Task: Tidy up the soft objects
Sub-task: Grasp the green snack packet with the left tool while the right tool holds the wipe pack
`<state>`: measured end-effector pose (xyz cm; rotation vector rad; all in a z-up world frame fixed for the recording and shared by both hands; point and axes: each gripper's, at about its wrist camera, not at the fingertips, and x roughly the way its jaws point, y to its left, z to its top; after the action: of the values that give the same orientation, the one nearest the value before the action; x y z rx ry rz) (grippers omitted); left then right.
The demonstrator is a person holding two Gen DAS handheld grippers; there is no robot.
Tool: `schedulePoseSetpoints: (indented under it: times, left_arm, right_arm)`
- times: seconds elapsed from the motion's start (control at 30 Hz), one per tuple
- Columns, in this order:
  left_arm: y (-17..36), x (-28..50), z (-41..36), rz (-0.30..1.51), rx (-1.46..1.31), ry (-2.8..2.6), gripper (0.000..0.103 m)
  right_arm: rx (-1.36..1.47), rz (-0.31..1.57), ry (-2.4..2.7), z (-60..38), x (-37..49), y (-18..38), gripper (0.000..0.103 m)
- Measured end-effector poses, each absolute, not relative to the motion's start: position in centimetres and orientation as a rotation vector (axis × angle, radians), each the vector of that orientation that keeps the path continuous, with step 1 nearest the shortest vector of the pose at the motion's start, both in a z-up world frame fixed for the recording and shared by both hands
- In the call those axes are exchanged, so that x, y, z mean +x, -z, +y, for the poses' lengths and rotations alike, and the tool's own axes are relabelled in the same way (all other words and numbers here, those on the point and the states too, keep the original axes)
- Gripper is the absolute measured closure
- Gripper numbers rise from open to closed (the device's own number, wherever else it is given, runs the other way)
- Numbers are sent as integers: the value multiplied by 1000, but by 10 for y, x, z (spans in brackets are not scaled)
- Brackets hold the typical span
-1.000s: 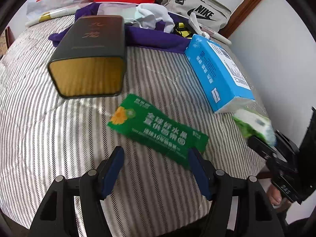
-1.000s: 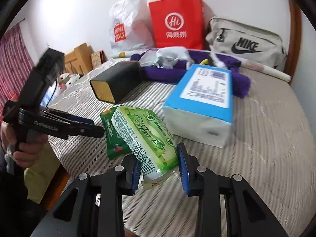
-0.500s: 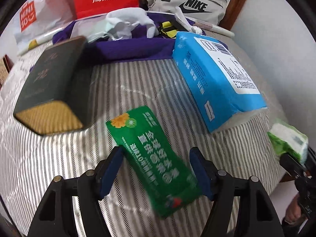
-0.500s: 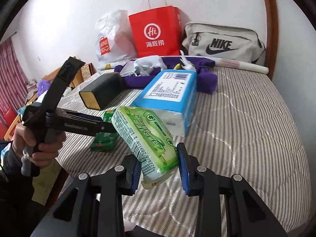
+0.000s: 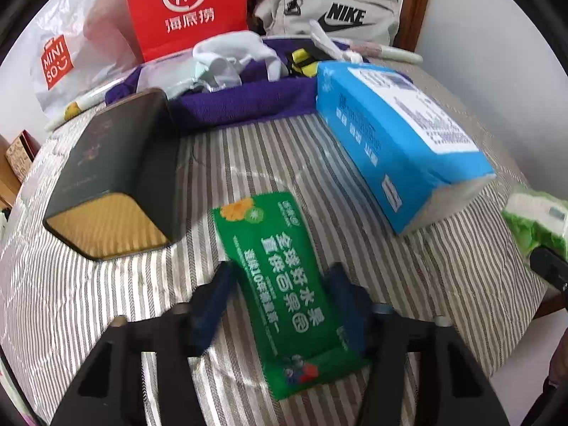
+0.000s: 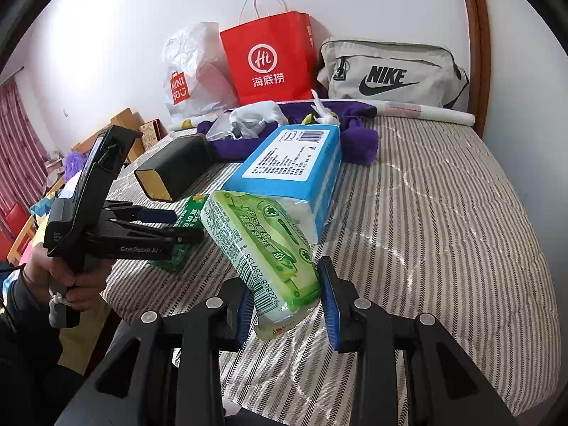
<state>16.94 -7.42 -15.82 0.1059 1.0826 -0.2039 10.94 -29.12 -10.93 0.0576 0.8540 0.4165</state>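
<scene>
Left claw (image 5: 280, 298) closing around green sachet (image 5: 284, 284), long axis pointing away, right claw (image 6: 285, 300) gripping green tissue pack (image 6: 262, 248)

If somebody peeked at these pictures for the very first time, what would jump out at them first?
Probably the bright red paper shopping bag standing against the white wall at the far edge of the striped bed, with the big blue tissue pack lying in front of it. Close up, the right gripper holds a light green wipes packet, and the left gripper straddles a flat dark green pouch.
</scene>
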Motion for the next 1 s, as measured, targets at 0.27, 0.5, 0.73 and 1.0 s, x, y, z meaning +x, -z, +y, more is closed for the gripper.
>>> schedulePoseSetpoints:
  times: [0.27, 0.5, 0.73, 1.0]
  left_arm:
    - [159, 167, -71, 1043, 98, 244, 72]
    - [158, 162, -51, 1050, 6, 281, 81]
    - [152, 150, -33, 1047, -46, 295, 82]
    - [135, 131, -12, 1015, -87, 297, 82]
  right_arm:
    - [46, 869, -417, -285, 105, 109, 69]
    - [35, 875, -411, -279, 101, 106, 69]
    - [25, 882, -404, -271, 99, 105, 69]
    - [10, 877, -392, -266, 96, 98, 69]
